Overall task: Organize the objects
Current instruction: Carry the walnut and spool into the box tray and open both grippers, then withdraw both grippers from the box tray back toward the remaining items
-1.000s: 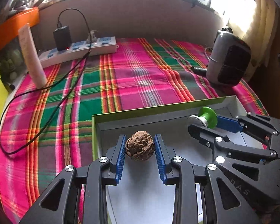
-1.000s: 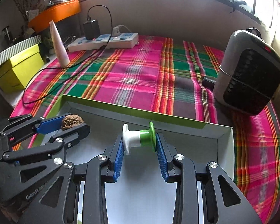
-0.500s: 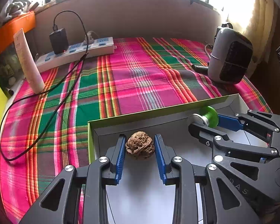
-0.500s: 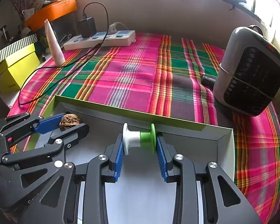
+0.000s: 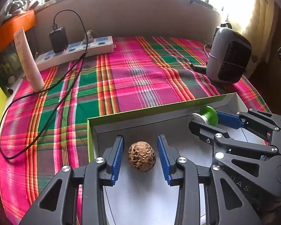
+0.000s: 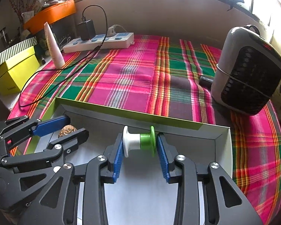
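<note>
The cloth point(image 5: 140, 78) is a plaid of pink, green and purple with orange, yellow and white stripes. The box point(image 6: 106, 106) has lime-green outer walls and a grey-white inside. The walnut point(image 5: 142, 156), at six o'clock, is mottled brown. The spool point(image 6: 139, 140) is half white, half green. Both grippers are black with blue ribbed pads point(image 5: 118, 161). At ten o'clock lies a white power strip point(image 5: 75, 53) with blue sockets and a black charger point(image 5: 58, 39); at two o'clock stands a grey-and-black heater point(image 5: 227, 60).
</note>
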{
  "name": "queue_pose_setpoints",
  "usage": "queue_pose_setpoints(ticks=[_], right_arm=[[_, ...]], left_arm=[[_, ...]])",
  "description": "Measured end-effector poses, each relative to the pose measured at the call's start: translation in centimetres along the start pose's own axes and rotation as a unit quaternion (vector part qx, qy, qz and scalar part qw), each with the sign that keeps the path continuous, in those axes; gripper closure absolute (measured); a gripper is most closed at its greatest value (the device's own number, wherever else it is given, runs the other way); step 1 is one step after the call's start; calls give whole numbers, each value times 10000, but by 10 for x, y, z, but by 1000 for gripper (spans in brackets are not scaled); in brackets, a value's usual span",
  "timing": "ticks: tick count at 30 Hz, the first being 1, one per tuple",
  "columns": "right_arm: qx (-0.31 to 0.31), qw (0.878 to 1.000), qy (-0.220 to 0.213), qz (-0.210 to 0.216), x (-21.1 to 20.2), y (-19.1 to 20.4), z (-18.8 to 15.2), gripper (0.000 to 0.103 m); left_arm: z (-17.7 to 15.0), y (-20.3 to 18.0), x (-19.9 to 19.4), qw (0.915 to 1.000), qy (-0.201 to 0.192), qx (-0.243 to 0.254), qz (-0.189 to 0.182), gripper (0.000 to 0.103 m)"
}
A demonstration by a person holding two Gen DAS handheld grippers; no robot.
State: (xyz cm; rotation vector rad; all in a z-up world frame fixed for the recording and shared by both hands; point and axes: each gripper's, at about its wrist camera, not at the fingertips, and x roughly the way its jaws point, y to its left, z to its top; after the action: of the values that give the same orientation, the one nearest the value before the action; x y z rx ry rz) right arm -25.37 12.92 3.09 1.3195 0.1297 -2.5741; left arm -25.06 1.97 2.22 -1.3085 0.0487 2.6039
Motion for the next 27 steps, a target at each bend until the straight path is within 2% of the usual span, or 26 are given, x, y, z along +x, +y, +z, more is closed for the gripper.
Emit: queue_pose_setpoints(ticks=[3, 12, 16, 27], right_arm=[[81, 10000, -2, 34, -2, -3, -1, 58], [124, 9999, -43, 45, -10, -2, -8, 56], [137, 9999, -68, 49, -14, -1, -11, 50], [240, 9994, -257, 56, -37, -3, -22, 50]], left_arm=[[-2, 1, -5, 10000, -29, -25, 4, 64], [-7, 5, -18, 9998, -98, -183, -28, 59], [-9, 6, -25, 9997, -143, -194, -38, 57], [-20, 4, -47, 9992, -291, -257, -81, 56]])
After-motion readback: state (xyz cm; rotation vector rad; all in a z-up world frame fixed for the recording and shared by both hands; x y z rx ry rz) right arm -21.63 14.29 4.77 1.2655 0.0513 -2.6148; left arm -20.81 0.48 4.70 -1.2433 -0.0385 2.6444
